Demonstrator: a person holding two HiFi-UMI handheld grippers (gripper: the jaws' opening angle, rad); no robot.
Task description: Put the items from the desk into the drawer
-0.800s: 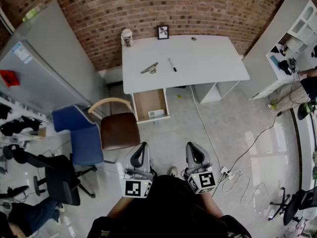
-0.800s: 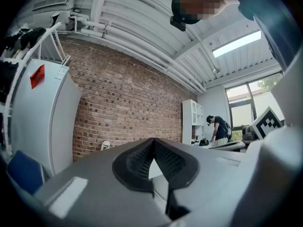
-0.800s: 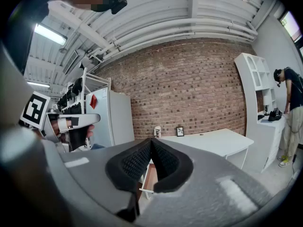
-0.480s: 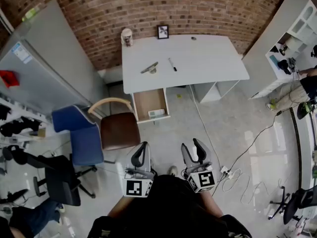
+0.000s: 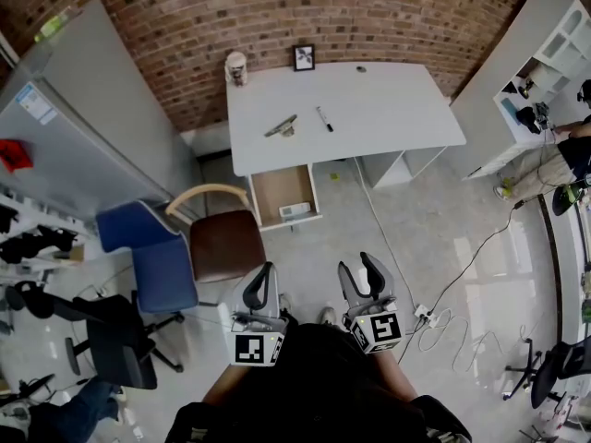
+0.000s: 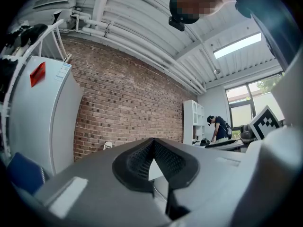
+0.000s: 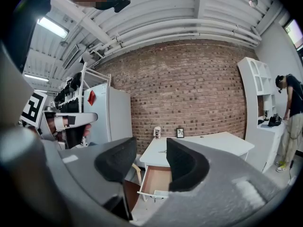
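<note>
The pen [image 5: 321, 119] lies well ahead on the surface [image 5: 397, 109], pointing roughly lengthwise toward the person. It looks slightly nearer the open, empty right tongs [image 5: 362, 272]. The left tongs [image 5: 265, 281] are closed and empty.

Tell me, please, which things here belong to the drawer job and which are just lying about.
Job: desk, open drawer, black pen, grey item beside it, picture frame.
Lying about: brown chair, blue chair, floor cable.

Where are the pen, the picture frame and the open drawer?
pen [image 5: 321, 119]: head view, middle of its barrel.
picture frame [image 5: 304, 58]: head view, its centre.
open drawer [image 5: 277, 190]: head view, bare wooden bottom.
</note>
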